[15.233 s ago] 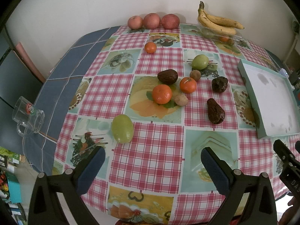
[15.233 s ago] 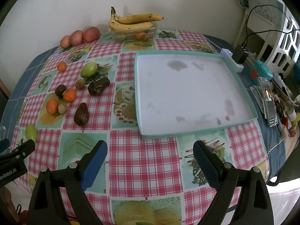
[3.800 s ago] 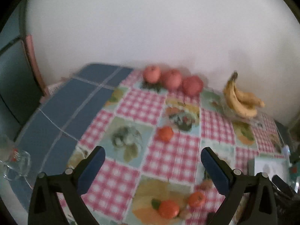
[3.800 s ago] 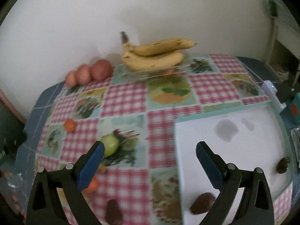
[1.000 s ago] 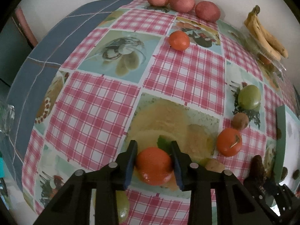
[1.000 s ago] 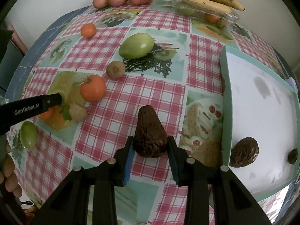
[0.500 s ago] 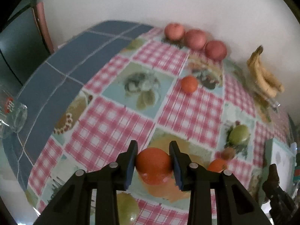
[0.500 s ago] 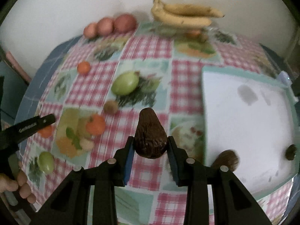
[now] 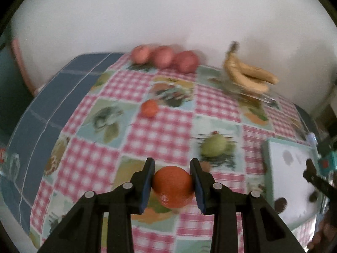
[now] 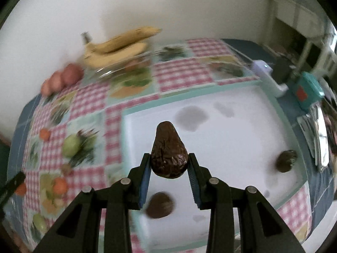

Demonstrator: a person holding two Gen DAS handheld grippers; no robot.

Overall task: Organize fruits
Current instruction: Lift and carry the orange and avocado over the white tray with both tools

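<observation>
- left gripper (image 9: 171, 184) has its jaws clamped on an orange (image 9: 172, 186), held up off the counter (image 9: 160, 135). It's round and probably a bit slick, firm enough to take a squeeze, so grabbing across the widest part like this looks right
- loose on the checked cloth: a small orange (image 9: 149, 108), a green fruit (image 9: 213, 147), three red apples (image 9: 165, 58) at the back, and bananas (image 9: 248, 74) on a clear tub
- right gripper (image 10: 169, 171) has its jaws closed on a wrinkly dark avocado (image 10: 169, 155), pinched at the fat end, hanging over the tray (image 10: 227, 84). Looks overripe and soft, so I'd go easy on the pressure
- the tray holds two dark fruits, one near the front (image 10: 159, 205) and one by the right rim (image 10: 286, 161)
</observation>
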